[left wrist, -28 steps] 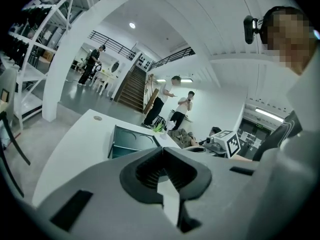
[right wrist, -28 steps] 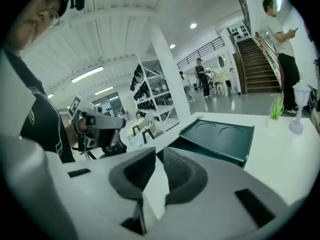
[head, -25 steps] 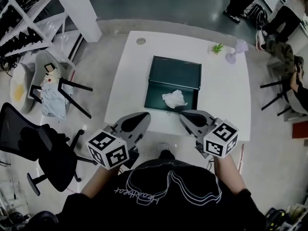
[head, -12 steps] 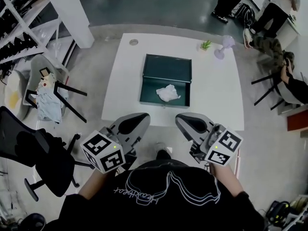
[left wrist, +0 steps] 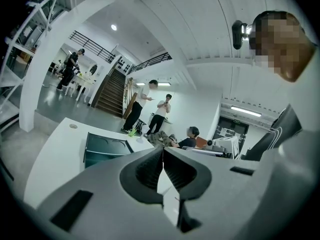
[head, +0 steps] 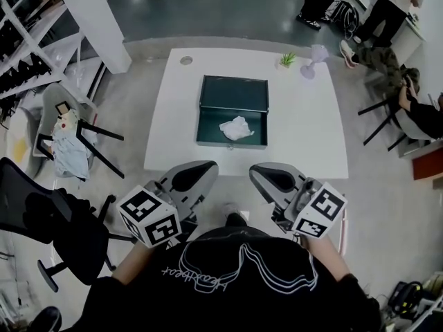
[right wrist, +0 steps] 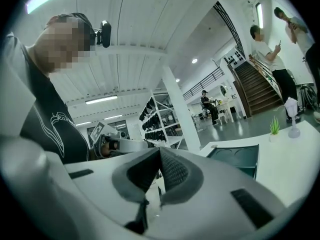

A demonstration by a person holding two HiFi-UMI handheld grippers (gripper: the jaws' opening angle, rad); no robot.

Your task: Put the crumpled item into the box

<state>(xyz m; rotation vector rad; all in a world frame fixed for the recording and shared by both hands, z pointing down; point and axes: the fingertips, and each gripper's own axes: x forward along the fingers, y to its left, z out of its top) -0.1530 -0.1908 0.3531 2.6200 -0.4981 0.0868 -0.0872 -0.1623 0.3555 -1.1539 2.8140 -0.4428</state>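
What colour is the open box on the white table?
Dark green. The box shows best in the head view.

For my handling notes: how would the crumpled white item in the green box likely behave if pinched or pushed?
The crumpled item looks like thin paper, so it is probably very light and squashy when pinched. Its irregular folds suggest sliding or tumbling, not rolling. The box walls would likely stop it.

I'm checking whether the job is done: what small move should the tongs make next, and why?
Probably none beyond keeping back: the crumpled wad already lies inside the open box, and the left tongs and right tongs are both shut and empty.
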